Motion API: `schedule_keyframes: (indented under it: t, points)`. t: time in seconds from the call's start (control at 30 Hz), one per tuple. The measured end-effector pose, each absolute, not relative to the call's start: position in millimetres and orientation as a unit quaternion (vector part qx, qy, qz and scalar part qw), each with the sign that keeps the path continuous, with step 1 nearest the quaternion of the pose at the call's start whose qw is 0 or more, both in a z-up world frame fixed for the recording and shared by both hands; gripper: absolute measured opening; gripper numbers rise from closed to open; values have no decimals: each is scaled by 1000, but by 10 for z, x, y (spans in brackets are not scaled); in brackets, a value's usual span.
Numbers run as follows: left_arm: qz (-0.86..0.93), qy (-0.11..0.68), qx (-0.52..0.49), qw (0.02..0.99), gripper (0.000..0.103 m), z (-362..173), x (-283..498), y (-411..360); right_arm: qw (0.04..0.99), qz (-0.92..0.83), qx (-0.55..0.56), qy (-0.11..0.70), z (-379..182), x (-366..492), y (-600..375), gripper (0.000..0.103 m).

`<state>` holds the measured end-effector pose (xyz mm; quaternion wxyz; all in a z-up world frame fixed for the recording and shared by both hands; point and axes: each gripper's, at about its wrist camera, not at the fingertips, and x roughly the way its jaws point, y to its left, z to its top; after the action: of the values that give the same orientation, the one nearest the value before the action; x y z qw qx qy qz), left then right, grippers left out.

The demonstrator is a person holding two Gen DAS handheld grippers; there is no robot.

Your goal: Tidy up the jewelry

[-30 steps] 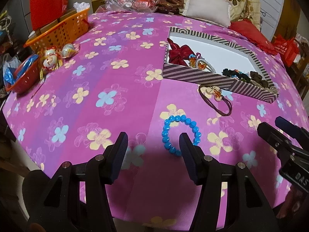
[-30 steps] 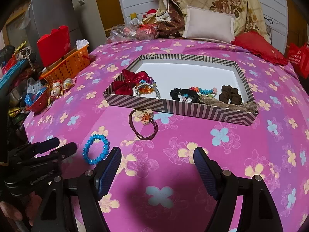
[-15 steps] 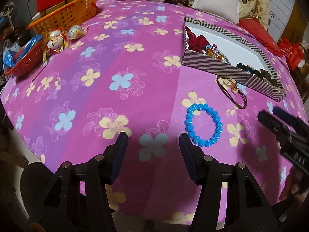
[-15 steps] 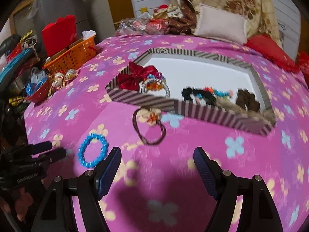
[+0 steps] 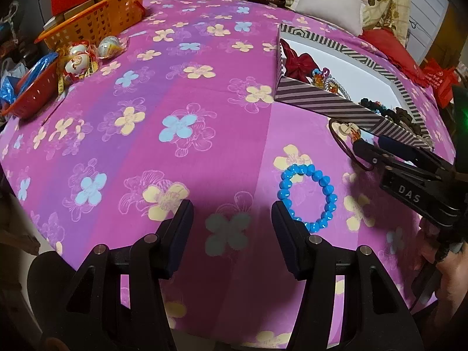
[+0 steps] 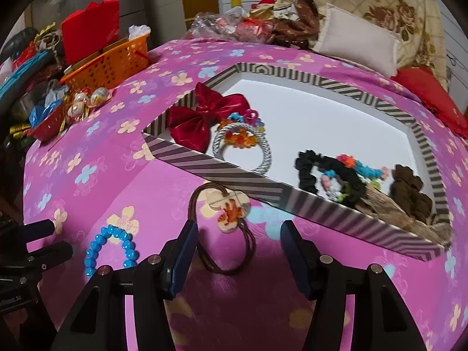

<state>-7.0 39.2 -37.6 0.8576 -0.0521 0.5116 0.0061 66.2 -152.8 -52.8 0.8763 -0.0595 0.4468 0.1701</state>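
A blue bead bracelet (image 5: 285, 187) lies on the pink flowered cloth, touching the right finger of my left gripper (image 5: 232, 213), which is open and empty. A brown hair tie with a cream flower charm (image 6: 231, 207) lies just in front of the striped box (image 6: 234, 175). My right gripper (image 6: 239, 234) hovers over the tie's loop. Its jaws are closing with the elastic between them, and the pads do not press on it. The bracelet (image 6: 128, 245) and left gripper (image 6: 49, 239) show at the lower left. The right gripper (image 5: 370, 143) reaches in from the right.
The box holds a red bow (image 6: 204, 117), a silver bangle (image 6: 263, 152), a black scrunchie (image 6: 307, 172) and a brown one (image 6: 409, 187). An orange basket (image 5: 96, 20), a red bowl (image 5: 35, 90) and wrapped eggs (image 5: 79, 58) sit far left. Pillows (image 6: 356, 41) lie behind. The table edge runs below my fingers.
My right gripper has moved forward and down to the hair tie, and its jaws have narrowed. The left gripper drifted a little, so the bracelet now lies by its right finger.
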Motion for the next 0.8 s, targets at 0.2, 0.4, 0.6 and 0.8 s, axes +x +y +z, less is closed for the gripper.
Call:
schedule_keyframes:
  t: [0.2, 0.4, 0.6, 0.8]
  points:
    - [3, 514, -50, 856, 55, -390, -43, 361, 875, 170, -64, 449, -600, 796, -1480, 58]
    - [3, 516, -54, 855, 55, -405, -14, 367, 872, 177, -59, 453, -598, 821, -1504, 58]
    - [1, 519, -52, 853, 55, -422, -6, 332, 875, 172, -89, 443, -620, 840, -1391, 56]
    - [0, 520, -52, 852, 55, -421, -15, 309, 876, 182, -92, 437, -605, 780, -1380, 26]
